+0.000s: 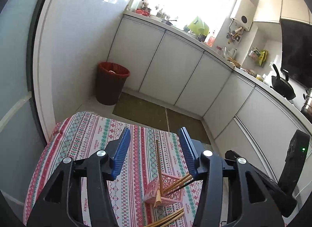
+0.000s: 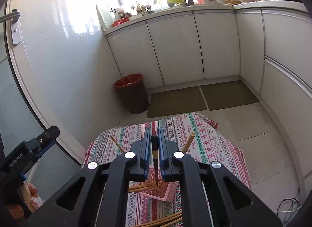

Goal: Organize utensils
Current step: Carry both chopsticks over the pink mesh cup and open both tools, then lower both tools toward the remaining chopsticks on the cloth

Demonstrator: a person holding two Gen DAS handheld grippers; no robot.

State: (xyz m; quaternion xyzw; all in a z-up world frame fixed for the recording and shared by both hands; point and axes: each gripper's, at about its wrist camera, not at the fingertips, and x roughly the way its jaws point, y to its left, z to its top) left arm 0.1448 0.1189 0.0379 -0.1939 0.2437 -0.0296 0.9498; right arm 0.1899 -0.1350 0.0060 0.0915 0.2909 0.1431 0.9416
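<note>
A pink lattice basket [image 1: 167,190] stands on a small table with a striped patterned cloth [image 1: 83,139]. Several wooden chopsticks [image 1: 158,168] lean in it. My left gripper [image 1: 154,135] is open and empty above the table, the basket between its arms. My right gripper [image 2: 154,136] is shut on a dark-tipped chopstick [image 2: 155,160], held upright with its lower end over the basket [image 2: 165,191]. Two chopsticks [image 2: 188,143] in the basket stick out on either side. More chopsticks [image 1: 167,218] lie loose on the cloth near me.
A red-lined waste bin [image 1: 111,82] stands on the floor by the wall. White kitchen cabinets [image 1: 175,71] with a cluttered counter run behind. Brown floor mats [image 2: 202,98] lie past the table. The left gripper [image 2: 29,152] shows at the right wrist view's left edge.
</note>
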